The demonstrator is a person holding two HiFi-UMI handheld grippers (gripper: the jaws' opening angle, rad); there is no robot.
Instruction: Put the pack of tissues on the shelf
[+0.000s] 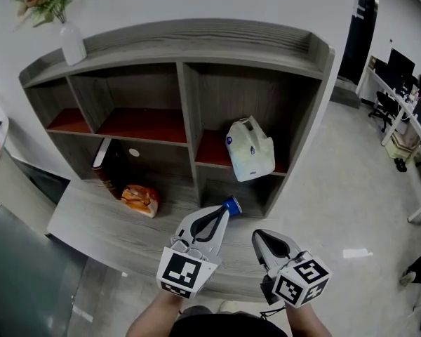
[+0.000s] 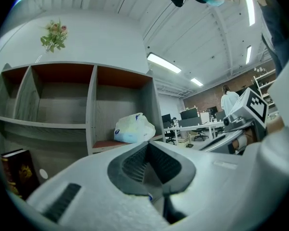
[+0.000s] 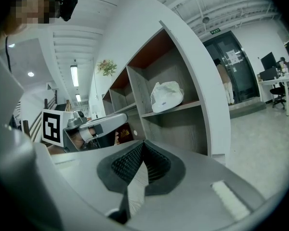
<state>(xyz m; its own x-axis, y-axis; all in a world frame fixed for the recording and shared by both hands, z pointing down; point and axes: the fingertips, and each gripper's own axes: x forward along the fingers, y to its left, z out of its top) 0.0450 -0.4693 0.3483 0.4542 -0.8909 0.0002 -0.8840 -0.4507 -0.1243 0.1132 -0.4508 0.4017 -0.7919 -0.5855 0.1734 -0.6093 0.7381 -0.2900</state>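
The pack of tissues (image 1: 250,149), a white plastic-wrapped bundle with blue print, stands on the red-lined middle shelf of the right bay of the grey wooden shelf unit (image 1: 186,111). It also shows in the left gripper view as the pack (image 2: 134,128) and in the right gripper view as the pack (image 3: 166,96). My left gripper (image 1: 224,213) is shut and empty, below and in front of the pack, apart from it. A small blue thing (image 1: 232,204) lies at its tip; what it is I cannot tell. My right gripper (image 1: 259,236) is shut with nothing in it, nearer to me.
A dark book (image 1: 112,163) leans in the left lower bay beside an orange packet (image 1: 140,199). A white vase of flowers (image 1: 71,41) stands on the top of the unit. A grey wooden counter (image 1: 105,223) runs under both grippers. Office desks and chairs (image 1: 400,97) stand at the far right.
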